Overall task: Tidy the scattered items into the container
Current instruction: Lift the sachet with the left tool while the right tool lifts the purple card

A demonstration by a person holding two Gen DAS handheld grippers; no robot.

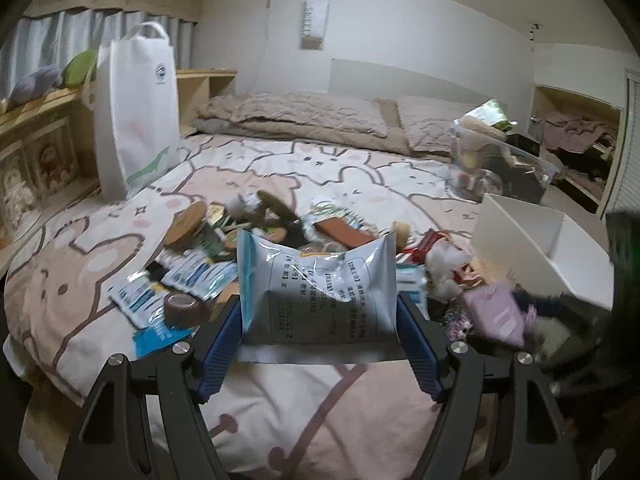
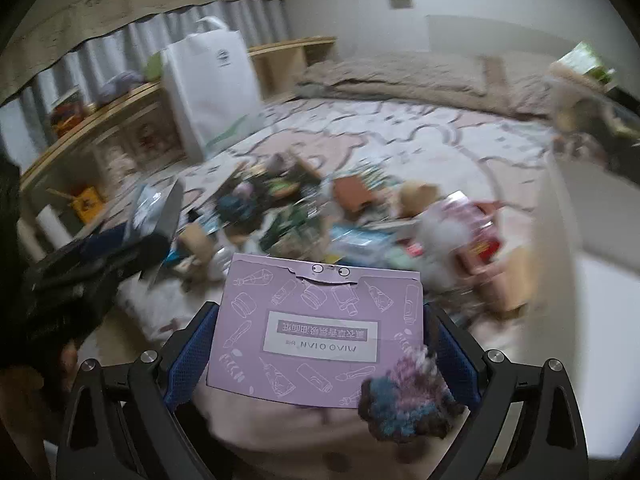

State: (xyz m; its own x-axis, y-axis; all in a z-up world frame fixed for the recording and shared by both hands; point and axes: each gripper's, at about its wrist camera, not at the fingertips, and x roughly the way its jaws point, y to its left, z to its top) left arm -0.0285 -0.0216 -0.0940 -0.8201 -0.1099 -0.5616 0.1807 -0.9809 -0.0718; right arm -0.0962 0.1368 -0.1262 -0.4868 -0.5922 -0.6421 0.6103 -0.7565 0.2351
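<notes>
My left gripper (image 1: pixel 320 320) is shut on a silver-blue foil packet (image 1: pixel 316 284) and holds it above the bed in front of a pile of scattered items (image 1: pixel 256 236). My right gripper (image 2: pixel 320 344) is shut on a flat purple box (image 2: pixel 316 328), with a fuzzy blue-pink knitted thing (image 2: pixel 408 396) caught at its right corner. The white open container (image 1: pixel 540 248) stands on the bed to the right of the pile. The right gripper shows as a blur (image 1: pixel 520 312) near the container in the left wrist view. The left gripper appears dark and blurred (image 2: pixel 100 256) at the left of the right wrist view.
A white tote bag (image 1: pixel 136 120) stands at the bed's left against wooden shelves (image 1: pixel 40 152). Pillows (image 1: pixel 304 116) lie at the head. A clear bin of things (image 1: pixel 492 156) sits at the back right. A brown tape roll (image 1: pixel 184 308) and sachets (image 1: pixel 192 276) lie left of the packet.
</notes>
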